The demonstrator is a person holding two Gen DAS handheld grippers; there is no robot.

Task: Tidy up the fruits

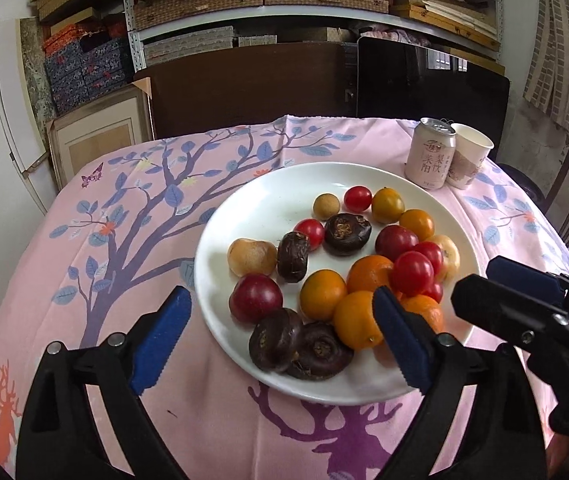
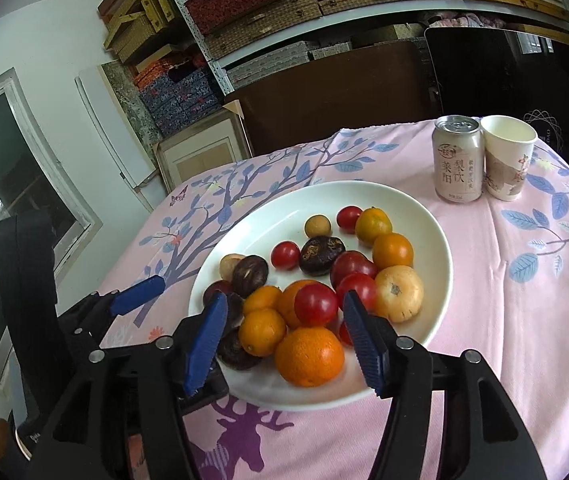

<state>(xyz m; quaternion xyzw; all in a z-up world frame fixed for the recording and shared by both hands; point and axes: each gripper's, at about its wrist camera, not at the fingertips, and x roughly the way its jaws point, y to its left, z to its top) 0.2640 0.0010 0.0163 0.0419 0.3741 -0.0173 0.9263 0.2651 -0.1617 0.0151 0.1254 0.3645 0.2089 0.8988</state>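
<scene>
A white plate (image 1: 244, 208) (image 2: 424, 216) on the pink tablecloth holds several fruits: oranges (image 1: 354, 320) (image 2: 309, 356), red cherry tomatoes (image 1: 411, 273) (image 2: 315, 305), dark water chestnuts (image 1: 347, 229) (image 2: 321, 254), small tan longans (image 1: 326, 206) (image 2: 317, 226) and a pale yellow fruit (image 2: 398, 293). My left gripper (image 1: 280, 300) is open above the plate's near left part, empty. My right gripper (image 2: 284, 304) is open above the near fruits, empty; it also shows in the left wrist view (image 1: 508, 288) at the right.
A pink drink can (image 1: 429, 154) (image 2: 458, 159) and a paper cup (image 1: 469, 156) (image 2: 507, 158) stand together behind the plate at the right. A dark chair (image 1: 244, 92) and a black panel (image 1: 432, 80) stand past the table's far edge. Shelves of boxes fill the wall.
</scene>
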